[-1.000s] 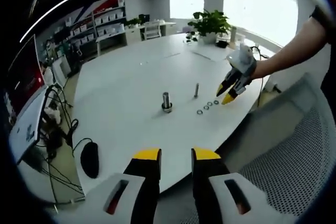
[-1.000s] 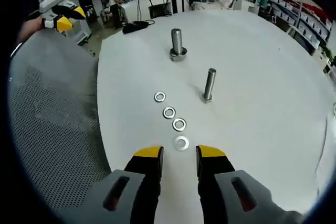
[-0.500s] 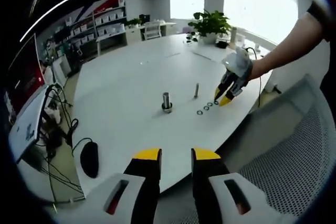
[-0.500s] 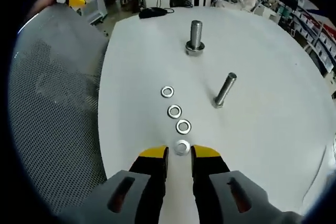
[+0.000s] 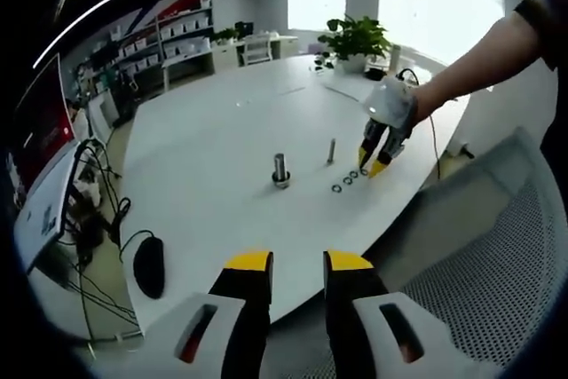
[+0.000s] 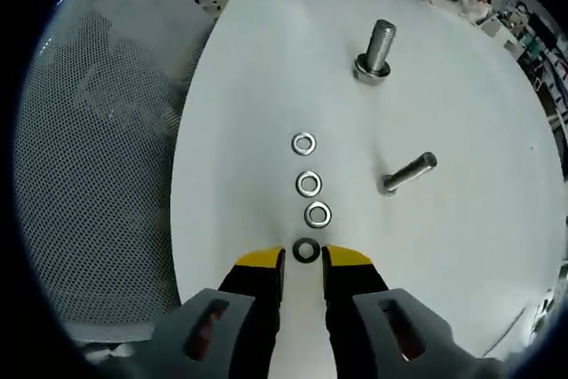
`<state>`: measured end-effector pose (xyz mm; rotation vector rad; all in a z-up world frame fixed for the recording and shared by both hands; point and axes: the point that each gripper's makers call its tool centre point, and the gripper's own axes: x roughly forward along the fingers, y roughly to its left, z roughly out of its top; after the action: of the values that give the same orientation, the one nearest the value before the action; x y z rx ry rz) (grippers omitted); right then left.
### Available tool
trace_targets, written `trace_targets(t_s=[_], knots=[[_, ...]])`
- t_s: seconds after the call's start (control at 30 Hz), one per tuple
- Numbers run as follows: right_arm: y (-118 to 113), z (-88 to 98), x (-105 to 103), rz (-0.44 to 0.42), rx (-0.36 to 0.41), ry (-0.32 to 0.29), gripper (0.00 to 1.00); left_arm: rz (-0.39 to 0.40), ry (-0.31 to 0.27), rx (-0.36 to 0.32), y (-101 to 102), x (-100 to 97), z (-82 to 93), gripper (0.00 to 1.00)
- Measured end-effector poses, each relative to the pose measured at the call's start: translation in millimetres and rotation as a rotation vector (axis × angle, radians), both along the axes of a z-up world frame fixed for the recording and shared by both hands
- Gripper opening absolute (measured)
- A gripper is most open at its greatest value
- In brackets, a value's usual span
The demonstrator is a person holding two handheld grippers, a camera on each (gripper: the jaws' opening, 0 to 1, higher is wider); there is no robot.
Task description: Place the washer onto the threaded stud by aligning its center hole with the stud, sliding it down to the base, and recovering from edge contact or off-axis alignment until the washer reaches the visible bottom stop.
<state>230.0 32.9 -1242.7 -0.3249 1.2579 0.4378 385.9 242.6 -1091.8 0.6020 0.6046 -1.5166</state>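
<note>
right tongs [image 6: 303,259]: narrowly parted, nearest washer [image 6: 306,249] between tips on bench [image 6: 461,246] | grip: cannot tell | left tongs [image 5: 297,264]: parted, empty

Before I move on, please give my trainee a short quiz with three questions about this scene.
1. How many washers lie in the row on the white table?
2. True or false: the nearest washer sits between the right gripper's yellow tips.
3. Which stud is thicker: A, the one with a washer at its base, or B, the slim stud beside the row?

Key:
1. Four.
2. True; whether the tips are clamped on it is unclear.
3. A.
</note>
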Motion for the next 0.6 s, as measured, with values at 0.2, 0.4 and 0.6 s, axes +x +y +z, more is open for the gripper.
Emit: trace_targets(t_s=[0.2, 0.4, 0.6], knots=[[-3.0, -4.0, 2.6, -0.018, -0.014, 0.035, 0.17, 0.003, 0.003, 0.008, 0.7, -1.3, -0.1, 0.20], [-0.5, -3.4, 1.5, 0.031, -0.036, 0.051, 0.16, 0.007, 0.003, 0.011, 1.3, -1.3, 0.2, 0.21], [-0.8, -0.3, 0.0, -0.049, -0.050, 0.103, 0.16, 0.016, 0.010, -0.004, 0.6, -0.4, 2.7, 0.22]])
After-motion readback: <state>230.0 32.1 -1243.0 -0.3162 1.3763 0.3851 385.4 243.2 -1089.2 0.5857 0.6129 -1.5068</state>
